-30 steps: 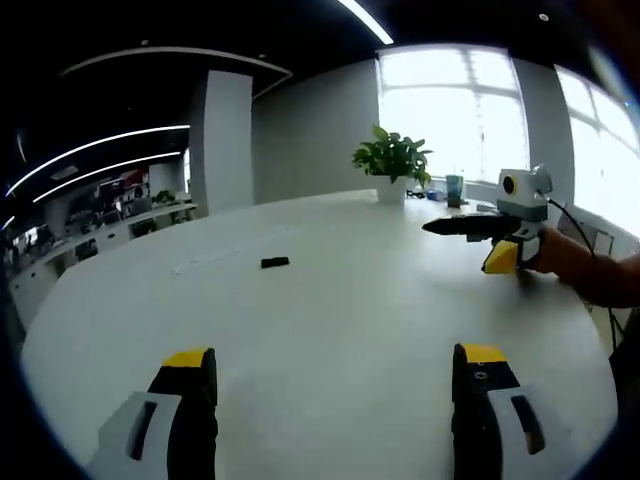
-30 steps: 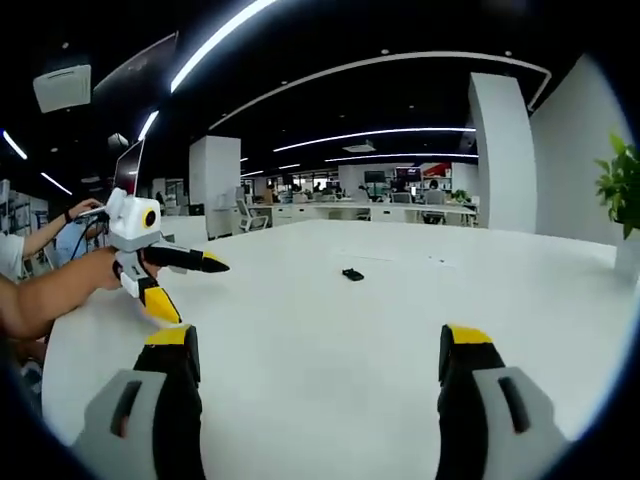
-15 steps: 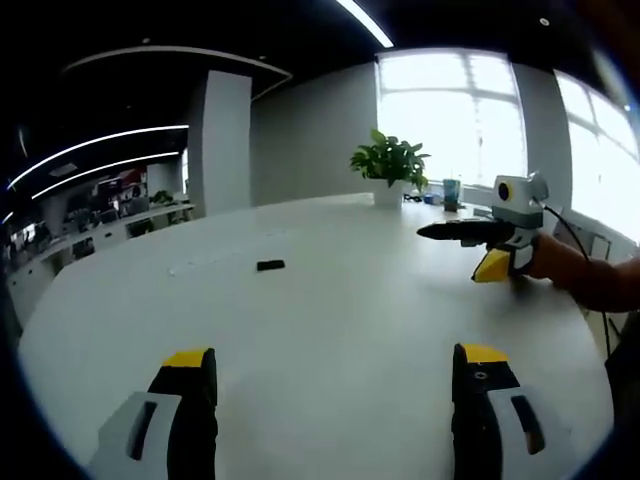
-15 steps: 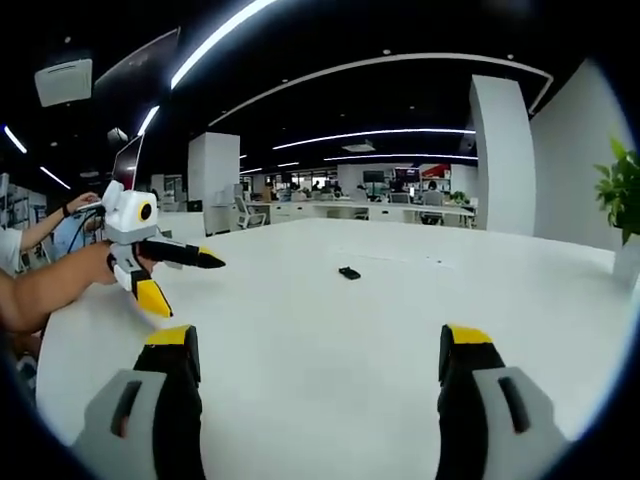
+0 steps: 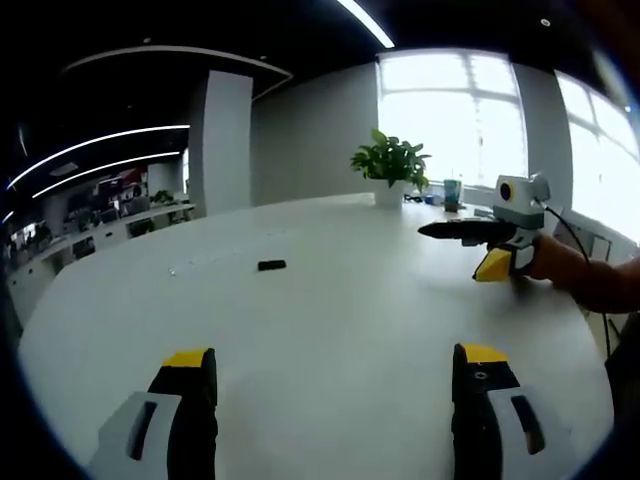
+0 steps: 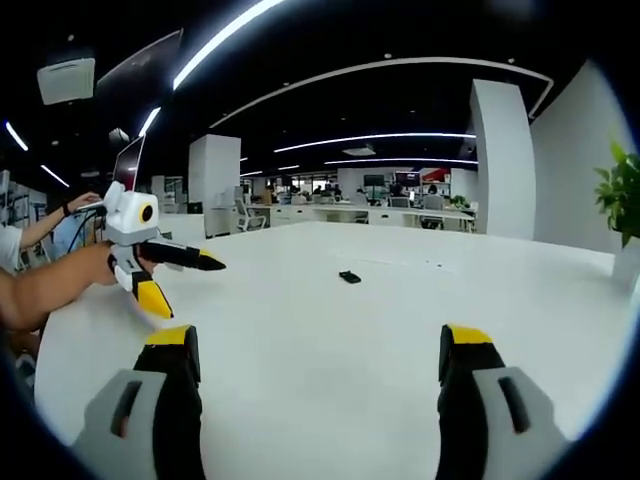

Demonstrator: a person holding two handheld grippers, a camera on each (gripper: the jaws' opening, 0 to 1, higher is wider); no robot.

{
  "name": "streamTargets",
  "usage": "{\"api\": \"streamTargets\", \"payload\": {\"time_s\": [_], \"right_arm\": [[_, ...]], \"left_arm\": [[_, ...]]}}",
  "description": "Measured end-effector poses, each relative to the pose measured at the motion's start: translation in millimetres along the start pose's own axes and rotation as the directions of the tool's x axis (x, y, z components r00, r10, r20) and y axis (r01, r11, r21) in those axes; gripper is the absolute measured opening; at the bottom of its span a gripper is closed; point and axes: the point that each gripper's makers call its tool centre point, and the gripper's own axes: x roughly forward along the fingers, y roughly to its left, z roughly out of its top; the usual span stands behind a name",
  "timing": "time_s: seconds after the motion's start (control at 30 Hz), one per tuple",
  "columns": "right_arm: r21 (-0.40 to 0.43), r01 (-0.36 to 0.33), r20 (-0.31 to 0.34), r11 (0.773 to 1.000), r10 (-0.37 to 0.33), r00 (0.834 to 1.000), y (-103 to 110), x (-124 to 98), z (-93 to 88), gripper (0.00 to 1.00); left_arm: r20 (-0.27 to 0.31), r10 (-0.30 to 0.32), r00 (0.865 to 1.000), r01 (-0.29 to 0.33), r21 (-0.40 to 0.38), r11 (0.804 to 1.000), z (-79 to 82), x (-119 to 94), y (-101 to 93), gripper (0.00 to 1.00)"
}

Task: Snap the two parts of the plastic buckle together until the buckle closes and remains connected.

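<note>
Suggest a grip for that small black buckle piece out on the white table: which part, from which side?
The buckle piece lies flat and alone on the white table, far from both open grippers, left and right. It looks wider than deep, so probably come from above and close across its short sides. It is too small to tell prongs from socket; move closer first.

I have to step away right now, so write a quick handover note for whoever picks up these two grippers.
Left gripper: open, empty, held above the white table.
Right gripper: open, empty, also above the table.
Small black plastic buckle piece lies alone far out on the table, apart from both grippers; too small to tell whether it is one part or both.
Done: nothing gripped or visibly snapped.
Left: reach the buckle, grip its parts, press them together until they lock.
</note>
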Motion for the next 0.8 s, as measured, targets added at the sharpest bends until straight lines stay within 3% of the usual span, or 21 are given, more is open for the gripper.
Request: {"api": "streamTargets", "payload": {"time_s": [0.8], "right_arm": [[-0.006, 0.002, -0.010, 1.000, -0.003, 1.000, 1.4, 1.7, -0.4, 1.00]], "left_arm": [[-0.006, 0.001, 1.000, -0.001, 0.009, 1.000, 0.5, -2.1, -5.3, 0.99]]}}
